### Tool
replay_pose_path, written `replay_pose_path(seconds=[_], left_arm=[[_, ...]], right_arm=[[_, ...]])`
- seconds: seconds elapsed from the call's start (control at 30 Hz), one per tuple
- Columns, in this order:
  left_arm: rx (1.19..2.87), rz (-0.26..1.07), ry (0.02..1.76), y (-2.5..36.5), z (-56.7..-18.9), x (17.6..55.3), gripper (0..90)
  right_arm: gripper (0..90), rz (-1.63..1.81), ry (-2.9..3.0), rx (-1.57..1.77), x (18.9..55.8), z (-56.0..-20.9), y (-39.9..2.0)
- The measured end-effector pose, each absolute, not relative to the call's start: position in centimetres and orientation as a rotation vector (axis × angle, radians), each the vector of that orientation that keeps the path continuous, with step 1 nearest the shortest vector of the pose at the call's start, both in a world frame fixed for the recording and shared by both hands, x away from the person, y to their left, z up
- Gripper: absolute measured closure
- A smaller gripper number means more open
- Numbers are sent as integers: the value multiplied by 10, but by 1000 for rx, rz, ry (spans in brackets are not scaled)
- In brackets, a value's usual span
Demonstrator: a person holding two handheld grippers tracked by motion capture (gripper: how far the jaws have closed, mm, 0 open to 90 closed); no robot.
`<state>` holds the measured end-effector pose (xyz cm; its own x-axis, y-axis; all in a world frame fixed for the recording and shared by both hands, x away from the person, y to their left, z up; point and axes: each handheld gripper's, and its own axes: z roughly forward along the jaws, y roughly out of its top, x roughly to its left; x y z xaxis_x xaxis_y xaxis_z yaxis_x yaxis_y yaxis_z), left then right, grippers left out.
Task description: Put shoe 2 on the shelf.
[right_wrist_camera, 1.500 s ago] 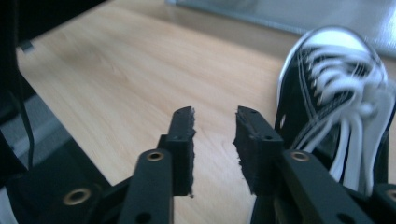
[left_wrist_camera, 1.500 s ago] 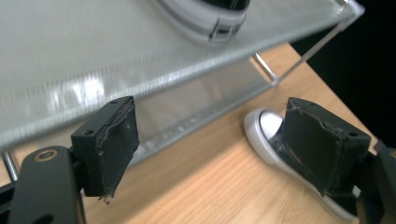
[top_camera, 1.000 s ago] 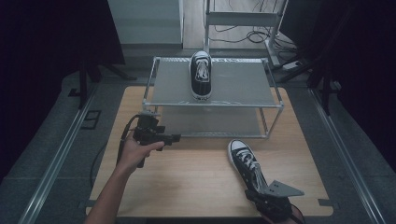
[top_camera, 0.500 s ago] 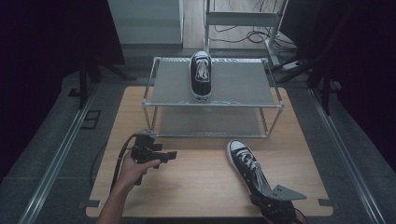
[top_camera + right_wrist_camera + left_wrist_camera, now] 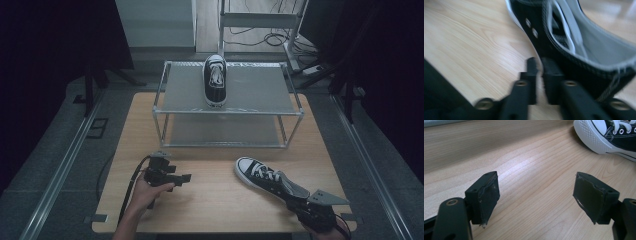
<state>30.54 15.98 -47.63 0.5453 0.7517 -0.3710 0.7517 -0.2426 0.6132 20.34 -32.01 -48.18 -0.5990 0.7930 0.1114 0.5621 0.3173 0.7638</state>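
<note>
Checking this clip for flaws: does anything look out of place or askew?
One sneaker stands straight on the rack; its mate lies slantwise on the table, off the rack, heel by the right gripper. Nothing is spilled or damaged.

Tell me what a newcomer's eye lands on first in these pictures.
First, the black-and-white sneaker lying on the wooden table at front right, its heel at the right gripper, whose jaws have just been opening and stand narrowly apart by the heel's side wall. Next, a matching sneaker standing on the top shelf of the metal rack at the back. The left gripper hovers low over bare wood, jaws wide and empty.
</note>
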Motion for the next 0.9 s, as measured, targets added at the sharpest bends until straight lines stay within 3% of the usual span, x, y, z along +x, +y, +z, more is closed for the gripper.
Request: replay_pose_path(seconds=[0.17,0.3,0.6,0.9], left_arm=[[1994,-7,1227,161,-480,306,212],[1992,-14,1225,161,-481,305,213],[1998,-28,1234,162,-487,303,215],[1980,-28,1240,164,-485,303,216]], right_arm=[[418,1175,2240,1132,205,-451,-315],[235,1080,2299,1131,237,-432,-311],[149,927,2567,1219,305,-444,-289],[121,780,2668,1247,320,-449,-271]])
